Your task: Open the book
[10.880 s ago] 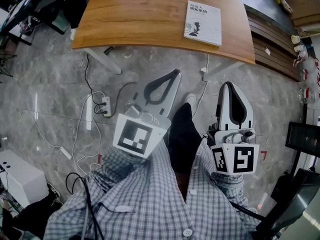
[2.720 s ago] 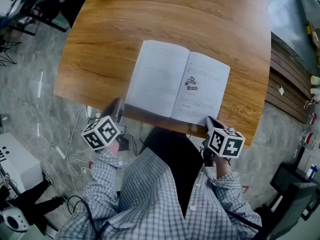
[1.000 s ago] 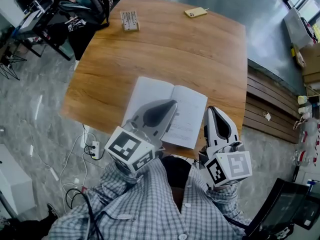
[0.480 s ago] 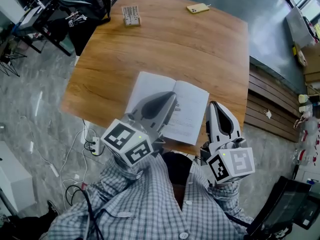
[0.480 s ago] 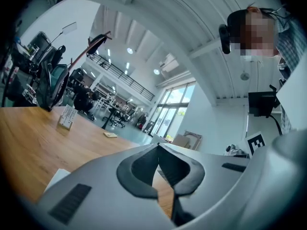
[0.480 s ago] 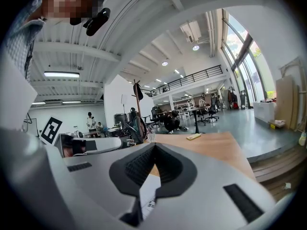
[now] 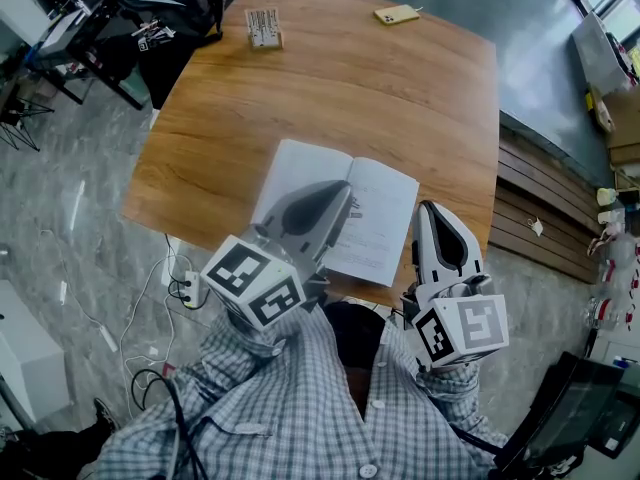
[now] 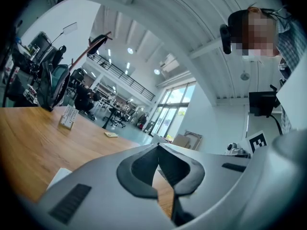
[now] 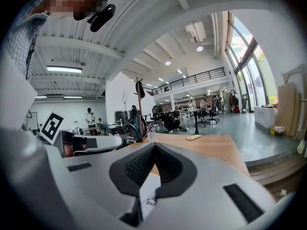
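The book (image 7: 383, 211) lies open and flat near the front edge of the wooden table (image 7: 330, 88), white pages up with print on the right page. My left gripper (image 7: 343, 190) hangs over the left page, shut with nothing in it. My right gripper (image 7: 431, 210) is just off the book's right edge, also shut and empty. In the left gripper view the jaws (image 8: 158, 145) meet above the table and a white book corner (image 8: 59, 176) shows low at the left. In the right gripper view the jaws (image 9: 154, 145) touch, and a printed page (image 9: 148, 189) shows below them.
A small card stand (image 7: 263, 28) and a yellow phone (image 7: 397, 15) sit at the table's far edge. Bags and chairs (image 7: 160, 8) crowd the far left. Cables and a power strip (image 7: 185, 293) lie on the floor by my left side. Wooden steps (image 7: 545, 203) run along the right.
The book, closed on the table at first, now lies open. Over the last second the left gripper has rolled slightly; both grippers hold their place above the book's near edge.
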`<action>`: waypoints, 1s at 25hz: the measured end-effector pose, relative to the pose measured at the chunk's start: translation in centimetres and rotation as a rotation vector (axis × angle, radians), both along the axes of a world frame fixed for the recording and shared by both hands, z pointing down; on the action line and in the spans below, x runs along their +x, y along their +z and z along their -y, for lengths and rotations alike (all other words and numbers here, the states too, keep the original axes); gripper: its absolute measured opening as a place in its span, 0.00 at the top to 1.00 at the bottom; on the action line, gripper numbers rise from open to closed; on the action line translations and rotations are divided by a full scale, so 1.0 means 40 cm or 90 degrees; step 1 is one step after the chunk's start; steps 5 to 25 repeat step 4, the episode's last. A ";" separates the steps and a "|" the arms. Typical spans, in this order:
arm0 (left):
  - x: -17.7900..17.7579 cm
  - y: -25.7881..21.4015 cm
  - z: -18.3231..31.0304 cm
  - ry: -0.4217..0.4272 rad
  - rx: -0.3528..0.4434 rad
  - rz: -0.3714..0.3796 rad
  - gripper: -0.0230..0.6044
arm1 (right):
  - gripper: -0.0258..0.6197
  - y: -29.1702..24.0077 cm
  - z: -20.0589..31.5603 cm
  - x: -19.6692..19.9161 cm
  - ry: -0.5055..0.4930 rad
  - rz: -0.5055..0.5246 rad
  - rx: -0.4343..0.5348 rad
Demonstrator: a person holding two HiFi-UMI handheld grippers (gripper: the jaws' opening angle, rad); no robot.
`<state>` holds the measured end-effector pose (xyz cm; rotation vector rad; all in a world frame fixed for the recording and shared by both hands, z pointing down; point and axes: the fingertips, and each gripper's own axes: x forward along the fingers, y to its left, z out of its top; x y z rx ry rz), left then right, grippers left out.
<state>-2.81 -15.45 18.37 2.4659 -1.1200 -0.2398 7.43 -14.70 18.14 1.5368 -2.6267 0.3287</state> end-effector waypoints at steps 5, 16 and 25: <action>0.001 0.000 -0.007 0.000 0.001 0.003 0.95 | 0.93 0.002 -0.009 -0.001 -0.002 0.002 -0.004; 0.001 0.000 -0.007 0.000 0.001 0.003 0.95 | 0.93 0.002 -0.009 -0.001 -0.002 0.002 -0.004; 0.001 0.000 -0.007 0.000 0.001 0.003 0.95 | 0.93 0.002 -0.009 -0.001 -0.002 0.002 -0.004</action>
